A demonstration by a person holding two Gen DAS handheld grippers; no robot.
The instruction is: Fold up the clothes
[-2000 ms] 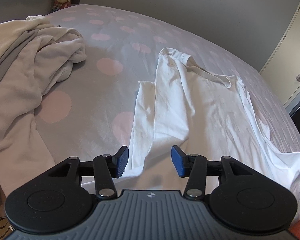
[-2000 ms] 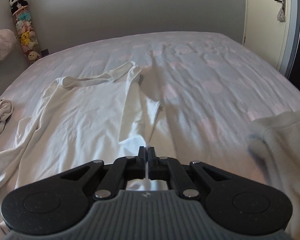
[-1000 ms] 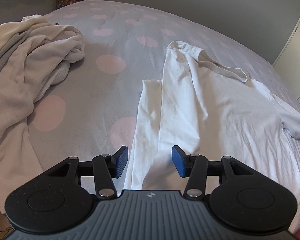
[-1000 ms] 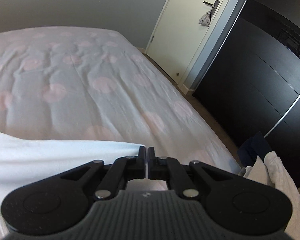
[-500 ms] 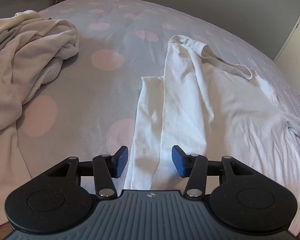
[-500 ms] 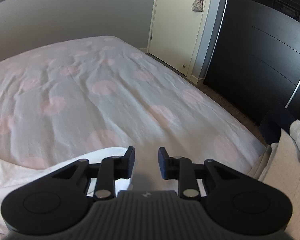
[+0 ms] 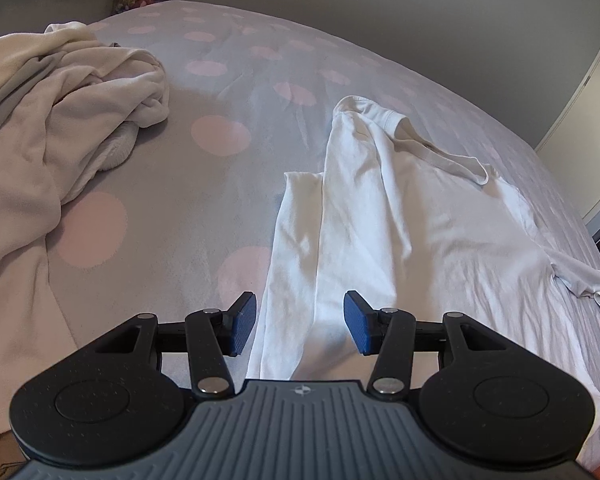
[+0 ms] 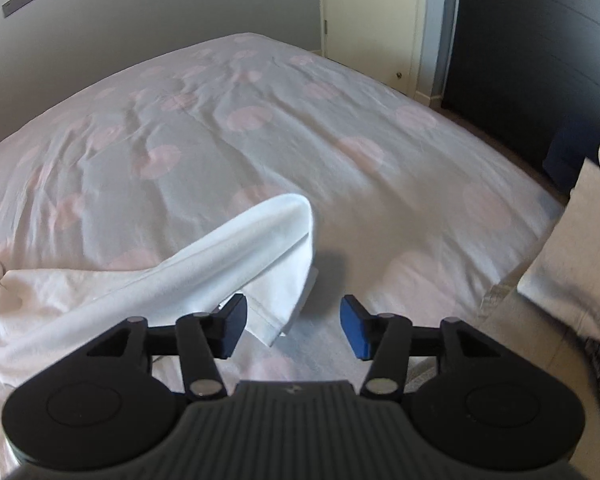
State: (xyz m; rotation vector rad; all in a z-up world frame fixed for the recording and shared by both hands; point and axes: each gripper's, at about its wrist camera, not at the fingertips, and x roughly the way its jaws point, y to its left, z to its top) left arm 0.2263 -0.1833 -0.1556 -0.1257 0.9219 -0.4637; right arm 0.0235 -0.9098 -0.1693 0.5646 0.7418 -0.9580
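A white T-shirt (image 7: pixel 412 232) lies spread on the bed, its left side folded inward and its right sleeve (image 7: pixel 588 280) stretched out to the right. My left gripper (image 7: pixel 300 328) is open and empty, hovering just above the shirt's lower left edge. In the right wrist view the same shirt's right sleeve (image 8: pixel 260 248) lies on the sheet just ahead and left of my right gripper (image 8: pixel 292 328), which is open and empty.
The bed (image 7: pixel 220 184) has a grey sheet with pink dots. A heap of beige clothes (image 7: pixel 56 120) lies at the left. More beige cloth (image 8: pixel 572 264) hangs at the right bed edge. A dark wardrobe (image 8: pixel 540 60) and a door (image 8: pixel 364 12) stand beyond.
My right gripper pulled the sleeve out to the right, then opened and let it go; it has since drawn back a little. My left gripper stayed open over the shirt's hem.
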